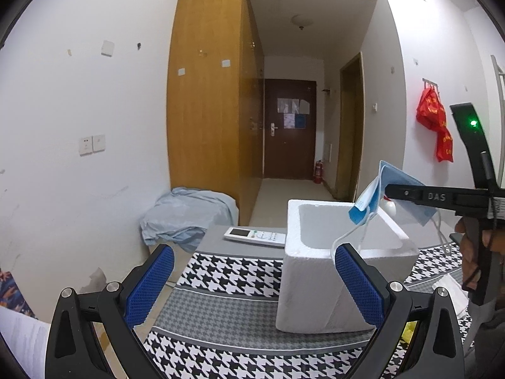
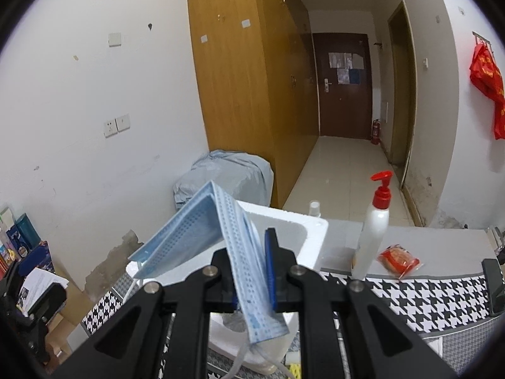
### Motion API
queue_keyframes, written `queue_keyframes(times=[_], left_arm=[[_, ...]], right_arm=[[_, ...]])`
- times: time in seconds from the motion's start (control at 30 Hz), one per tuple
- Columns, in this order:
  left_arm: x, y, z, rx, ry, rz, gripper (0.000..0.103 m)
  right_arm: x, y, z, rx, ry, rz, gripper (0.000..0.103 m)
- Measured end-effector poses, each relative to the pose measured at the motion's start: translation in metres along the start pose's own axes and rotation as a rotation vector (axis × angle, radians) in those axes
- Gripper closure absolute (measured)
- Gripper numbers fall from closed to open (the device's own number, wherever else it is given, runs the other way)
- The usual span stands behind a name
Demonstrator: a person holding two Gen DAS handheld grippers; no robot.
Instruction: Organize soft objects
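The face mask [image 2: 202, 233] is pinched in your right claw [image 2: 252, 271], its blue pleated body folded over and sticking up and to the left of the fingers, with the lower end and its white ear loops hanging down below them. Seen from your left wrist, that same face mask [image 1: 369, 199] hangs over the open white foam box [image 1: 315, 284], one ear loop dangling down toward the box's hollow, while the right claw [image 1: 391, 193] reaches in from the right with its black fingers pressed together on the fabric. Your hand [image 1: 473, 243] grips the handle of that tool at the right edge. Your left claw [image 1: 252, 284] is spread wide and holds nothing; its blue pads [image 1: 151, 284] stand on either side of the view, the right-hand one in front of the foam box. The box sits on a table covered with a black-and-white houndstooth cloth [image 1: 233, 278]. A white remote control [image 1: 255, 237] lies just behind and to the left of the box. From the right wrist you can see a white pump bottle [image 2: 372, 224] with a red top standing to the right of the box, and a small red wrapped packet [image 2: 399, 260] lying just beside the bottle.
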State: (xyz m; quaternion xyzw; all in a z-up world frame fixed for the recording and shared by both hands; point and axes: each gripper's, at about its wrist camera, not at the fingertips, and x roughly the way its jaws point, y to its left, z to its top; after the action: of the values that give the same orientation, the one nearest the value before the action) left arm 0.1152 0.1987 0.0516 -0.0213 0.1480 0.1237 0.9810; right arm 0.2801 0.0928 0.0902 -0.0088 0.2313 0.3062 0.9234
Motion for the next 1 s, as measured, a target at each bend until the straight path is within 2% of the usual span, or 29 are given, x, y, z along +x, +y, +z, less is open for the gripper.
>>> queue_keyframes(times=[0.1, 0.4, 0.43, 0.47, 0.53, 0.8, 0.87, 1.0], left_arm=[[0.0, -0.002, -0.003, 0.001, 0.003, 0.007, 0.001], [0.005, -0.012, -0.008, -0.005, 0.011, -0.034, 0.001], [0.006, -0.013, -0.009, -0.004, 0.012, -0.036, 0.001], [0.006, -0.015, -0.01, -0.002, 0.015, -0.043, 0.001], [0.008, -0.018, -0.012, 0.004, 0.02, -0.054, 0.001], [0.013, -0.023, -0.021, 0.008, 0.049, -0.059, 0.001], [0.013, -0.023, -0.022, 0.007, 0.055, -0.06, 0.001], [0.011, -0.024, -0.022, 0.016, 0.058, -0.065, 0.001]], right_arm=[[0.006, 0.001, 0.0, -0.003, 0.012, -0.002, 0.086], [0.027, 0.007, 0.001, -0.024, 0.056, -0.033, 0.084], [0.03, 0.007, 0.001, -0.031, 0.064, -0.039, 0.077], [0.032, 0.007, 0.001, -0.03, 0.068, -0.043, 0.066], [0.035, 0.007, 0.0, -0.027, 0.073, -0.055, 0.052], [0.029, 0.003, -0.006, -0.017, 0.093, -0.052, 0.035], [0.024, 0.002, -0.008, -0.013, 0.087, -0.042, 0.024], [0.009, 0.001, -0.008, -0.009, 0.06, -0.045, 0.01]])
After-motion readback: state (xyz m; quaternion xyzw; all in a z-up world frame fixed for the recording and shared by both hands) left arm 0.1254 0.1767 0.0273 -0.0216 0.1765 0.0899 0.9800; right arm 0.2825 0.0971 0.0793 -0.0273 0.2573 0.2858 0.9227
